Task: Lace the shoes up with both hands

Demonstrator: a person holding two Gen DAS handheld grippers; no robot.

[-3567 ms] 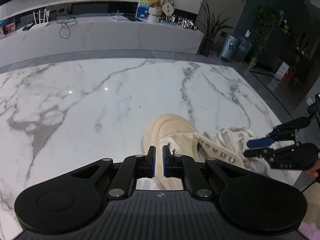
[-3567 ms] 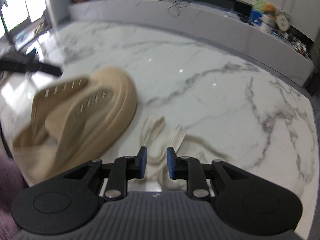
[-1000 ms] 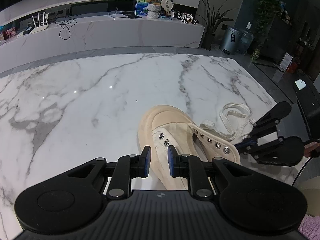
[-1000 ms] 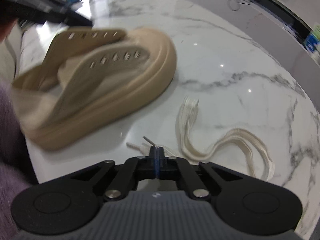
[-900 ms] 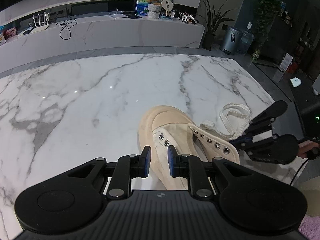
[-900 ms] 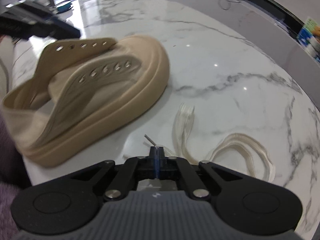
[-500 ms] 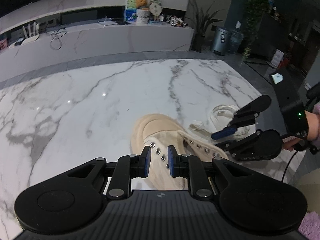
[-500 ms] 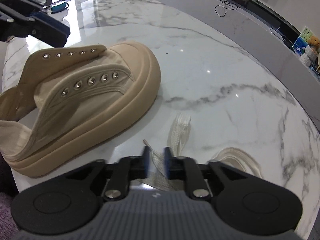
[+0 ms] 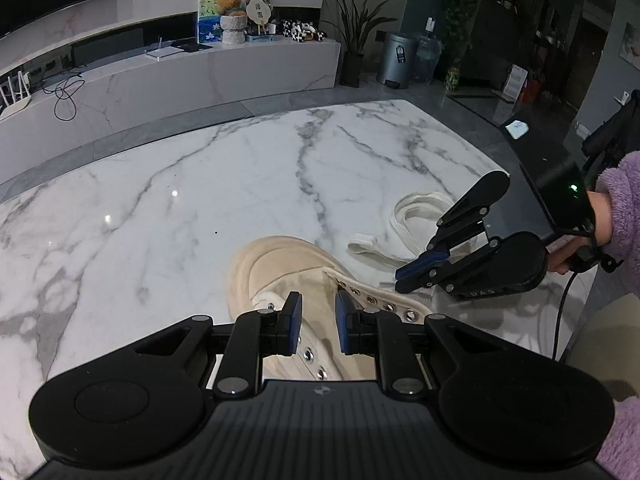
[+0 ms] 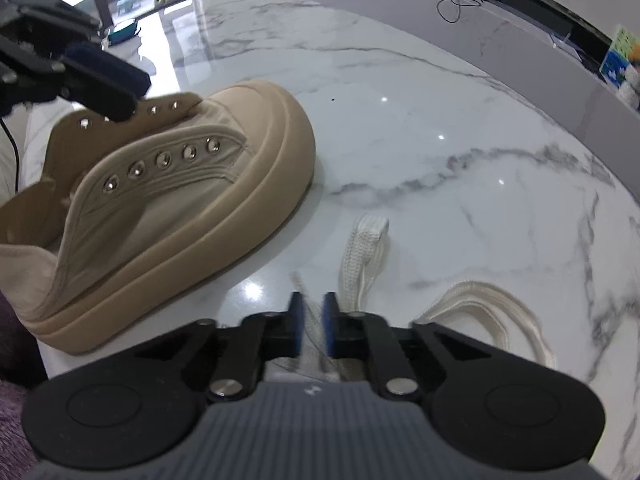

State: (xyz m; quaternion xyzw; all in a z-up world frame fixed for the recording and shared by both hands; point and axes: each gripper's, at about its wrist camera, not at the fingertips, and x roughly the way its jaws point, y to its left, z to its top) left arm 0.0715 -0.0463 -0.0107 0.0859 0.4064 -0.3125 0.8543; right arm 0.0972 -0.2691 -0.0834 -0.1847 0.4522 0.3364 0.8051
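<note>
We see a white marble surface (image 9: 168, 184) with grey veins, carrying everything. On it, near edge, sits a beige canvas shoe (image 10: 168, 200) with a thick sole, toe pointing far, its metal eyelets (image 10: 164, 159) empty. Our left tool (image 9: 317, 322) hangs right over the shoe's open throat, released, blue pads apart with the tongue showing between them, gripping nothing. From the right wrist view its dark fingers sit at the far eyelet flap; we cannot tell if they touch it. Our right tool (image 10: 313, 322) is to the right of the shoe, low over the surface, its pads slightly apart, not clenched; the clear tip of the lace shows in the gap, and we cannot tell whether the pads pinch it. The white flat shoelace (image 10: 492, 304) lies loose on the surface right of the shoe, folded into loops, one end near the right tool. A hand (image 9: 568, 254) in a purple fuzzy sleeve (image 9: 624, 204) holds the right tool's grip.
</note>
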